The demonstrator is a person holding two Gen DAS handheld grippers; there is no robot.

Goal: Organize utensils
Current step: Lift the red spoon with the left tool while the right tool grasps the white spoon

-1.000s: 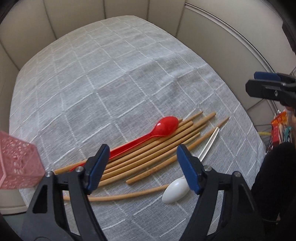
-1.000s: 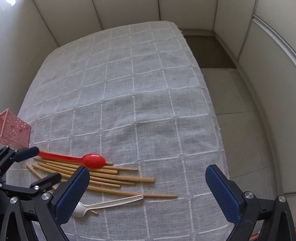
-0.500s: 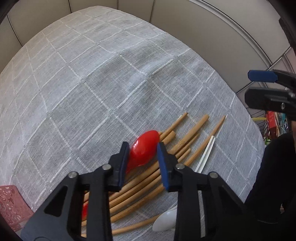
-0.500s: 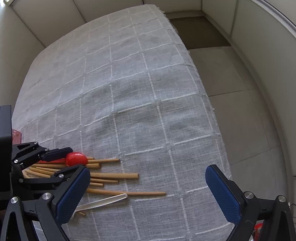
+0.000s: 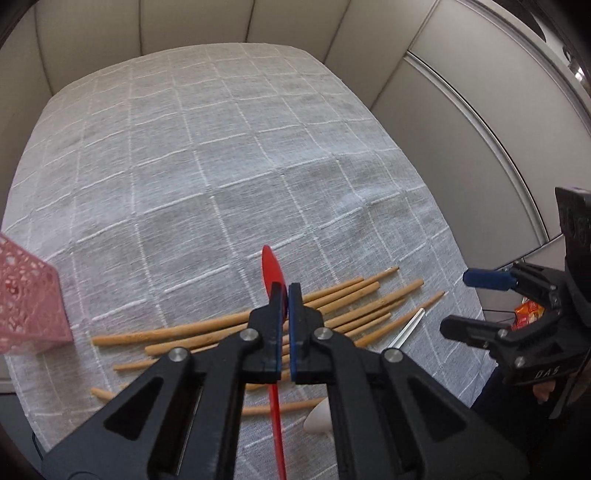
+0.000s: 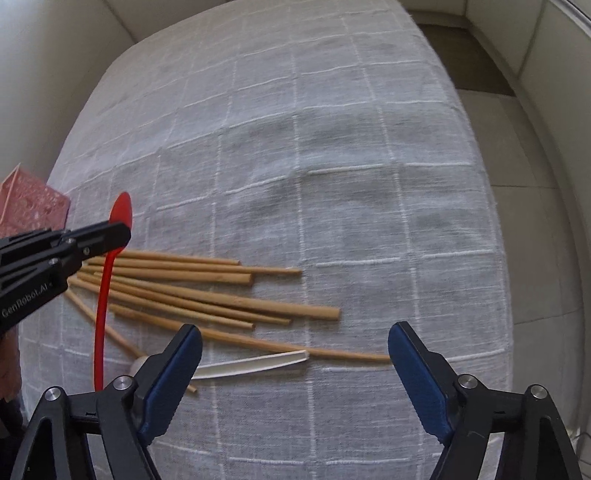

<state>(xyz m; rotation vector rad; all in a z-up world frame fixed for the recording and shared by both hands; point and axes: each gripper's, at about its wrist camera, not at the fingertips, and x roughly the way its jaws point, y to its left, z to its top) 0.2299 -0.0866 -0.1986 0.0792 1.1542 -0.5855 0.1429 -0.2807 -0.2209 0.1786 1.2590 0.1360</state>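
Left hand-held gripper [image 5: 284, 291] clamps red spoon [image 5: 271, 267] upright; right hand-held gripper [image 6: 295, 341] gapes.

A table under a grey cloth [image 6: 332, 110] with a white grid stands against cream padded wall panels [image 5: 184, 26], with beige floor tiles [image 6: 524, 155] to its right and soft daylight over everything.

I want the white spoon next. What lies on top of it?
A wooden chopstick seems to cross the white spoon beside its handle. Its bowl is hidden behind the right gripper, so more contact there cannot be judged.
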